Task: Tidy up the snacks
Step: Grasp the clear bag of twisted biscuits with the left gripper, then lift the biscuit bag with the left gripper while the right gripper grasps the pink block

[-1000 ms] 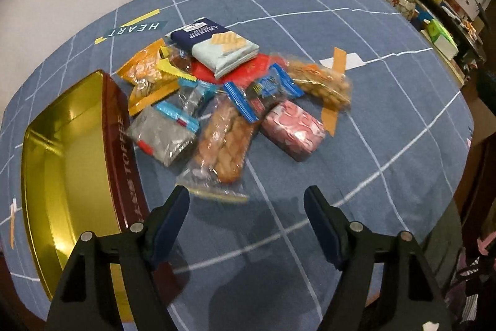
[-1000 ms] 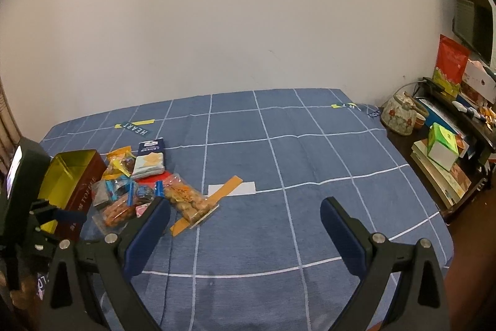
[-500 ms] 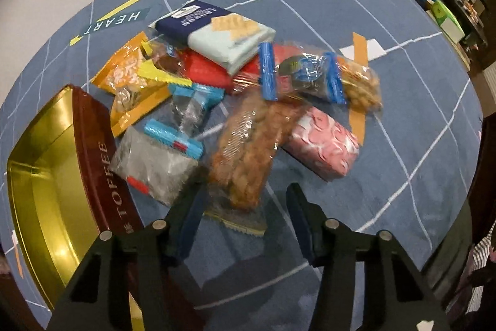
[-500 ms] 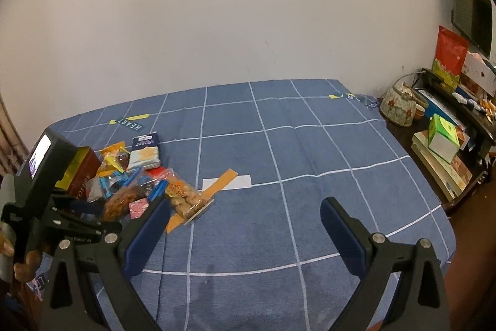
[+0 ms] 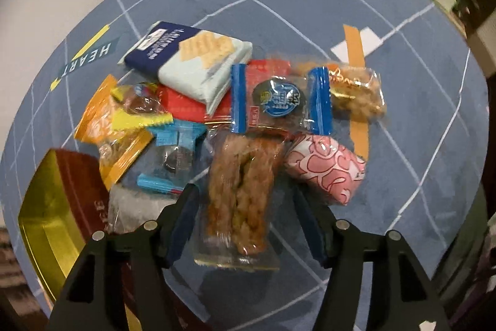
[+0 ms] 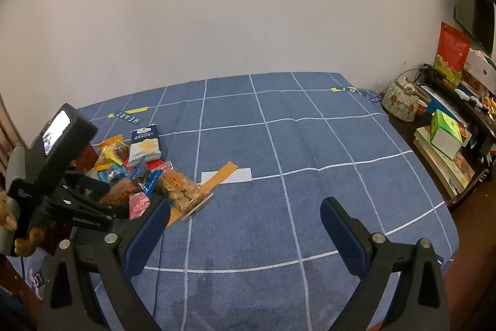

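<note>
Two grippers yours. Left gripper (image 5: pixel 245 203) points steeply down over snack pile (image 5: pixel 235 101) near table's left edge; jaws opening, straddling clear pack of brown crackers (image 5: pixel 243 194), pads not pressing it. Gold tin (image 5: pixel 46 225) at left edge, beside pile, touching crinkled clear bag. Pink packet (image 5: pixel 325 172) just right of cracker pack. Right gripper (image 6: pixel 245 225) spread wide, nothing between fingers, over bare blue checked cloth (image 6: pixel 310 151). Whole right half of table open for you; cluttered shelf (image 6: pixel 449 126) beyond right edge.

tag on blue cloth (image 5: pixel 86 59) — "HEART" | other wrapper print — too blurred to read
</note>
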{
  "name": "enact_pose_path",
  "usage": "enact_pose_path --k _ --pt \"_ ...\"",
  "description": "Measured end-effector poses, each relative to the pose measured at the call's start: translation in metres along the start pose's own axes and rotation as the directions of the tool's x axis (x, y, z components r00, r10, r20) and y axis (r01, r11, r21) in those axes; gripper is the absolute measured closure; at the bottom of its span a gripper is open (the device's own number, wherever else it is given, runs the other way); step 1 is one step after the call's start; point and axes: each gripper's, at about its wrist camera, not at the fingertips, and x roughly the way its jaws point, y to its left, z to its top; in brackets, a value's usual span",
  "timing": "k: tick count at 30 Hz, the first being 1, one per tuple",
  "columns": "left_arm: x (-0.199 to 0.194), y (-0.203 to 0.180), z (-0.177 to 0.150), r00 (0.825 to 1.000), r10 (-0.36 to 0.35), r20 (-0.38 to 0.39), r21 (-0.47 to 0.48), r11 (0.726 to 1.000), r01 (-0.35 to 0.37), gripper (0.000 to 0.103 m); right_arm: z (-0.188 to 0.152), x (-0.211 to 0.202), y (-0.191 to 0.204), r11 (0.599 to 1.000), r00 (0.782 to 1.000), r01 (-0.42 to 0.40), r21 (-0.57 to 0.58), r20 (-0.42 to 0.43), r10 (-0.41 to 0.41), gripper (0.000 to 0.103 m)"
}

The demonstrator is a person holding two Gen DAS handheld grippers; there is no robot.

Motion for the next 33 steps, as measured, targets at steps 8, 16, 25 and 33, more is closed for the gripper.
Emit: enact_pose_path --k 8,16,25,33 --pt "-0.006 0.005 -0.014 0.999 0.008 0.052 -0.144 0.99 0.0 0.068 0.0 0.006 0.0 1.0 1.0 0.004 0.0 -0.015 -0.004 0.004" --pt "-0.047 -0.012 -0.077 0.988 -0.032 0.153 -0.402 0.911 0.092 0.068 -0.007 0.011 0.006 0.996 0.995 -0.086 -0.007 -0.049 0.085 0.004" --pt "-0.066 -0.024 -0.11 0.984 -0.047 0.169 -0.457 0.881 0.121 0.068 -0.026 0.025 0.039 0.965 0.966 -0.249 -0.083 -0.096 0.241 0.004" --pt "-0.093 -0.02 -0.123 0.975 -0.043 0.219 -0.467 0.872 0.144 0.068 -0.039 0.057 0.082 0.934 0.932 -0.335 -0.125 -0.19 0.309 0.027"
